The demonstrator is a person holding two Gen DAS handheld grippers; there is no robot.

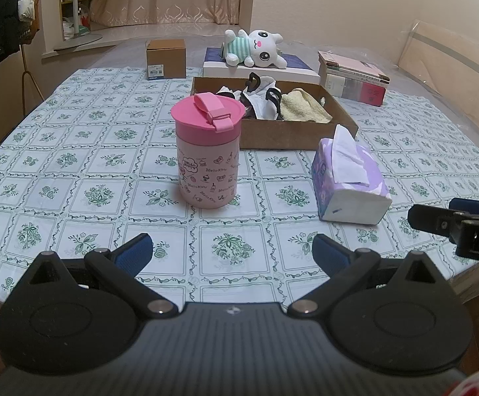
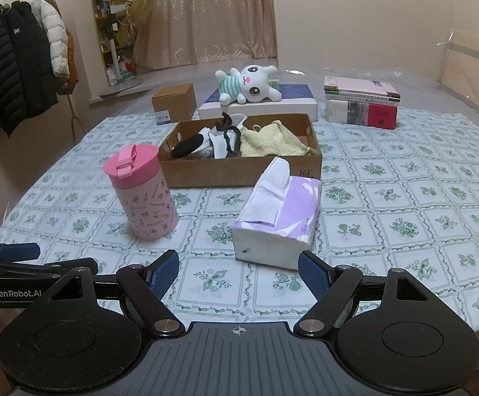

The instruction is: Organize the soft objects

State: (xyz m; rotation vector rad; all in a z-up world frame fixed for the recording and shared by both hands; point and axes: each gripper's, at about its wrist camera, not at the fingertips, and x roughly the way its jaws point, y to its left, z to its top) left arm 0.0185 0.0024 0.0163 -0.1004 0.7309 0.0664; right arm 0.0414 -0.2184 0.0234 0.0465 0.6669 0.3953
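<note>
Both claws empty, jaws wide: left claw [image 1: 231, 254], right claw [image 2: 237, 272]. Tissue pack [image 2: 277, 221] lies just ahead of the right claw. Advise gripping its soft flanks squarely, then lifting toward cardboard tray [image 2: 315, 161] beyond

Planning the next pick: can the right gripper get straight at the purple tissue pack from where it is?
Probably yes. The right gripper is open and empty, and the tissue pack lies just ahead of it on the tablecloth. The pink cup stands off to the left, clear of the path.
</note>
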